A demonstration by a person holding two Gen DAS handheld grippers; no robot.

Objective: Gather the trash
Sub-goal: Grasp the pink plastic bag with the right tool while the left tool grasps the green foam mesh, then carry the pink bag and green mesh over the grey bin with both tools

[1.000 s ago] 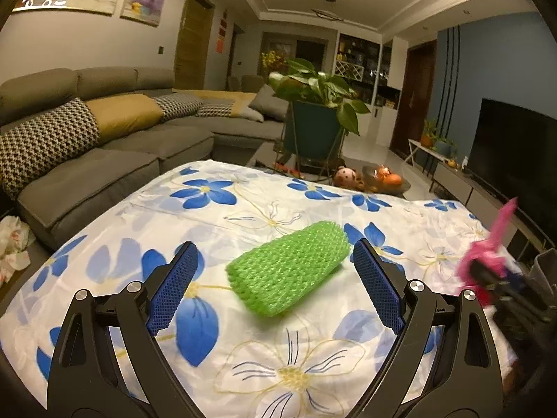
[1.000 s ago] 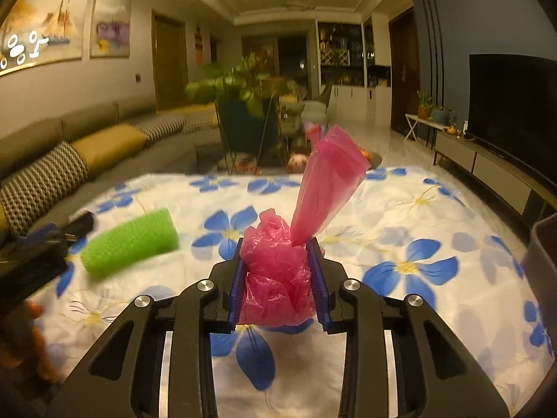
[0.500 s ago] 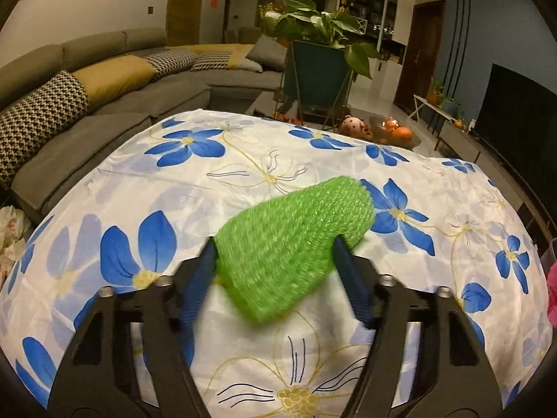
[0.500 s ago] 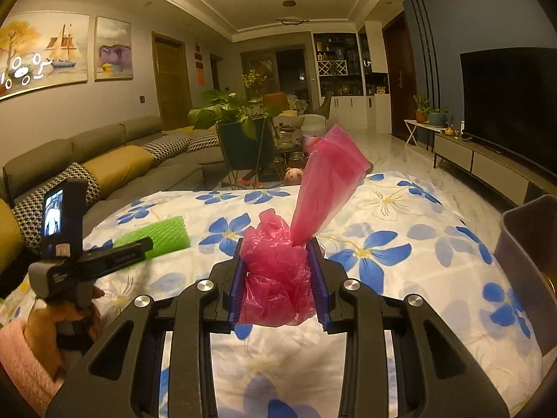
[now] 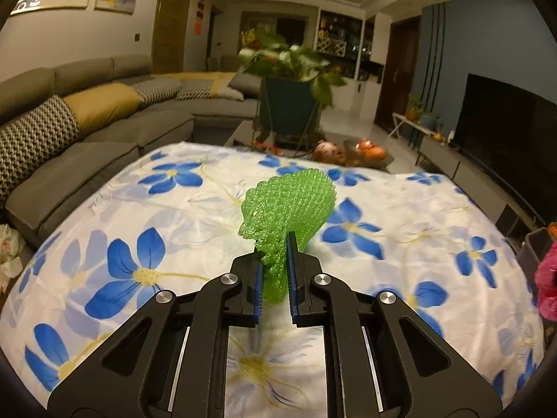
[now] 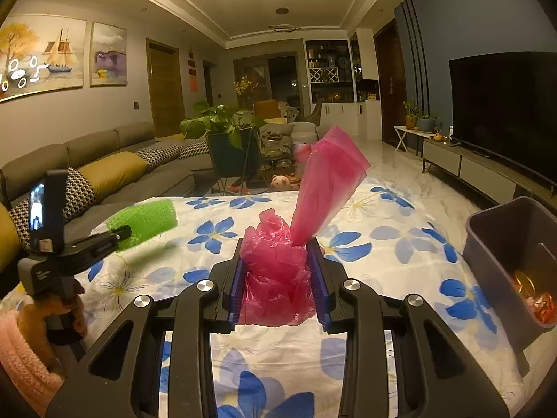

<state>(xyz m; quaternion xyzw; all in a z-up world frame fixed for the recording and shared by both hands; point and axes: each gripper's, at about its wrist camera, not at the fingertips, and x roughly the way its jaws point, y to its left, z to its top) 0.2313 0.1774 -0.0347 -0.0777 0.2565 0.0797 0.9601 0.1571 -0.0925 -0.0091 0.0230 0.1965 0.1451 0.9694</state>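
My left gripper (image 5: 275, 244) is shut on a green foam net sleeve (image 5: 289, 202), squeezed flat between the blue pads and lifted off the flowered cloth (image 5: 174, 230). In the right wrist view the same green foam net sleeve (image 6: 146, 221) sticks out of the left gripper (image 6: 120, 235), held up at the left by a hand in a pink sleeve. My right gripper (image 6: 276, 244) is shut on a crumpled pink plastic bag (image 6: 278, 271), whose loose end stands up above the jaws. A grey bin (image 6: 504, 261) with some trash inside sits at the right edge.
The table wears a white cloth with blue flowers (image 6: 365, 244). A grey sofa (image 5: 87, 132) runs along the left. A potted plant (image 5: 289, 80) and a fruit bowl (image 5: 365, 153) stand beyond the far edge. A TV (image 6: 504, 111) lines the right wall. Crumpled paper (image 5: 8, 247) lies on the floor at left.
My left gripper closed on the green foam net sleeve and raised it off the cloth. The right gripper kept its hold on the pink bag and drew nearer the grey bin.
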